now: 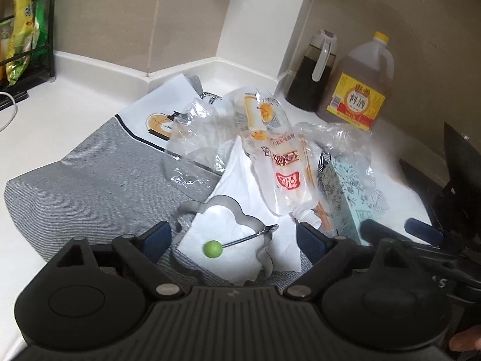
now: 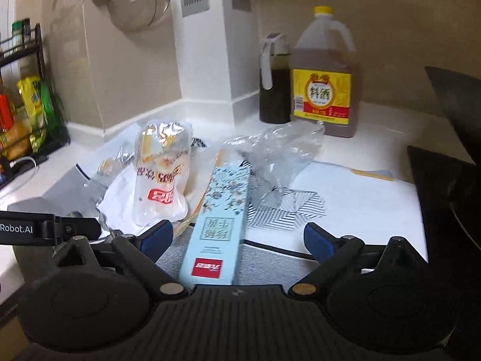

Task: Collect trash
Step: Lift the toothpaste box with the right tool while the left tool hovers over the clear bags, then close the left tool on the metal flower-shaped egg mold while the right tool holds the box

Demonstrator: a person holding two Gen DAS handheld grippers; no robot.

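Box (image 2: 217,225) lies lengthwise between the spread fingers of the right gripper (image 2: 239,239), untouched, long axis running straight ahead. Left gripper (image 1: 233,239), also spread, straddles the tissue (image 1: 228,249), box off to its right.

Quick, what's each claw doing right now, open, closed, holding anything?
Left claw: open, nothing gripped; white paper napkin lies between its fingers.
Right claw: open, not gripping; long pale blue cardboard box lies between its fingers.
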